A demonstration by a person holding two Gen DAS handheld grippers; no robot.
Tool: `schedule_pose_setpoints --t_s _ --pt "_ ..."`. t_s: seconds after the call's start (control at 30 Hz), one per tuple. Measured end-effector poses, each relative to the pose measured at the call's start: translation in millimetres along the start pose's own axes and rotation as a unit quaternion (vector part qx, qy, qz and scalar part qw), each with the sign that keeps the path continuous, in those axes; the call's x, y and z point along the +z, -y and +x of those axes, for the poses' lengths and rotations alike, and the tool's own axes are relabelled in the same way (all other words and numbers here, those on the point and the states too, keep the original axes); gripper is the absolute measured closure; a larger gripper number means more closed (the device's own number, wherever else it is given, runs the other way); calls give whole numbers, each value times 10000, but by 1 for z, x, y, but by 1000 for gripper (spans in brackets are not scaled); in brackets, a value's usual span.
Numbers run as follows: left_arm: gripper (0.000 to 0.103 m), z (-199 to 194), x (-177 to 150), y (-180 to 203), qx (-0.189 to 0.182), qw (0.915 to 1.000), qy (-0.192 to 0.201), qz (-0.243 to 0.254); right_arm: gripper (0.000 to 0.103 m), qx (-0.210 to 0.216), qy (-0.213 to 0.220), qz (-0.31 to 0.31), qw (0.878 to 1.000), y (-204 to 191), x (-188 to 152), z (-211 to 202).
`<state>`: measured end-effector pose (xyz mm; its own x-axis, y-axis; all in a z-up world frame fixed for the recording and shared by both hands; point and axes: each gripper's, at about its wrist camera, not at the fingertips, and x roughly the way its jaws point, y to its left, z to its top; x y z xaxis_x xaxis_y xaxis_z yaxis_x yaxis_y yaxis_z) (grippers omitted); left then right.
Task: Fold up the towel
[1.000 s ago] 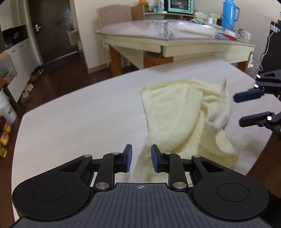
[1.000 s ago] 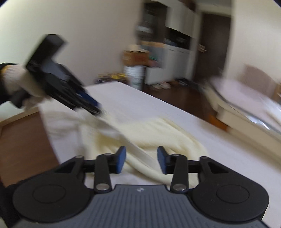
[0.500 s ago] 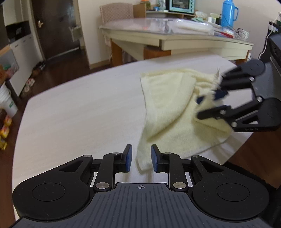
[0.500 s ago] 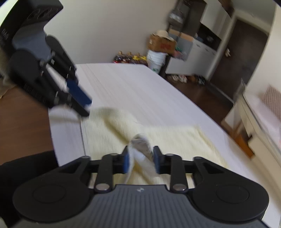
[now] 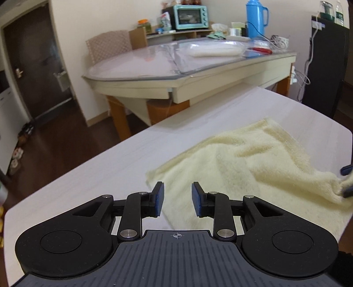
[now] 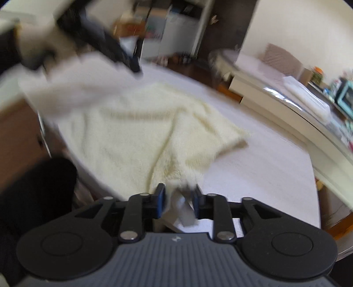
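Observation:
A pale yellow towel [image 5: 249,163] lies rumpled on the white table [image 5: 110,167]; it also shows in the right wrist view [image 6: 136,136]. My left gripper [image 5: 177,198] is open and empty, hovering over the towel's near left edge. My right gripper [image 6: 178,199] is shut on a towel corner with its white label [image 6: 183,209], lifting it off the table. In the left wrist view that gripper's fingertips [image 5: 346,189] show at the right edge, holding the raised corner. The left gripper shows blurred at the upper left of the right wrist view [image 6: 130,59].
A second table [image 5: 198,66] with a glass top stands behind, carrying a blue flask [image 5: 256,17], a teal oven [image 5: 190,15] and clutter. A dark cabinet [image 5: 328,66] stands at the right. The table's edge [image 5: 346,220] runs close on the right.
My right gripper has closed on the towel corner and pulled it out to the right, spreading the towel. My left gripper has swung over the towel's left edge and opened wider.

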<state>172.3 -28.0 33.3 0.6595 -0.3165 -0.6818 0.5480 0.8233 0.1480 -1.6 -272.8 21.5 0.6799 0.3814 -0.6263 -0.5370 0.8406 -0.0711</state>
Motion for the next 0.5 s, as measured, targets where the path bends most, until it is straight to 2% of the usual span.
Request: schedule_pose_setpoints --t_s 0.07,0.13,0.37,0.43,0.5 --pt "74 18 3 3 30 9998 -121 125 69 -173 209 53 9996 6 6 1" --pt "75 30 2 2 -7 9997 -215 103 68 -534 332 2 9980 18 14 11" --pt "75 48 -3 -8 -77 9994 -312 -109 67 -777 321 -127 9964 55 34 55" --pt "74 48 -5 -11 174 9993 -328 -41 67 -773 219 -360 9961 60 40 77" --pt "72 46 -9 -19 272 9992 -296 -79 67 -752 95 -527 9957 63 42 98"
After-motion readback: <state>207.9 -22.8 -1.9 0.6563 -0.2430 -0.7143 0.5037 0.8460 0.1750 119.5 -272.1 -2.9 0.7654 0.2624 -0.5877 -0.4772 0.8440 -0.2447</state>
